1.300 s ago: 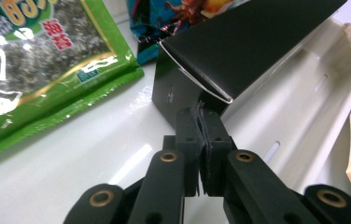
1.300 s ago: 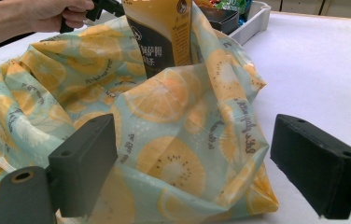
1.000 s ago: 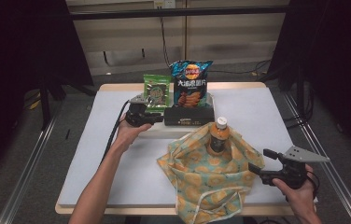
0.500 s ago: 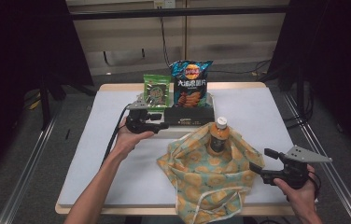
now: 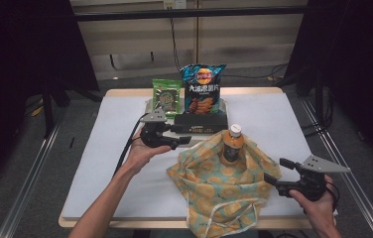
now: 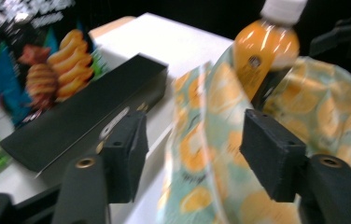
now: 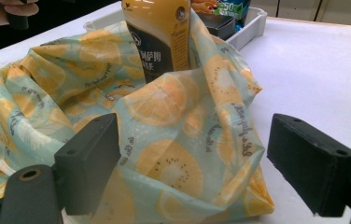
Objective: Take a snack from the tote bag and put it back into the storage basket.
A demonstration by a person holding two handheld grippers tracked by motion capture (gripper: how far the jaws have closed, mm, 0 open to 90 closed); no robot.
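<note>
On our white counter [image 5: 110,163], the fruit-print bag [image 5: 214,191] holding an upright bottle [image 5: 233,145] lies directly ahead of our released right tongs [image 5: 274,171], nearer than our just-opened, empty left tongs [image 5: 184,140].

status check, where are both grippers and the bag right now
Left gripper open, jaws just opened, at the bag rim. Right gripper open beside bag. Bottle upright inside. Black box close behind.
</note>
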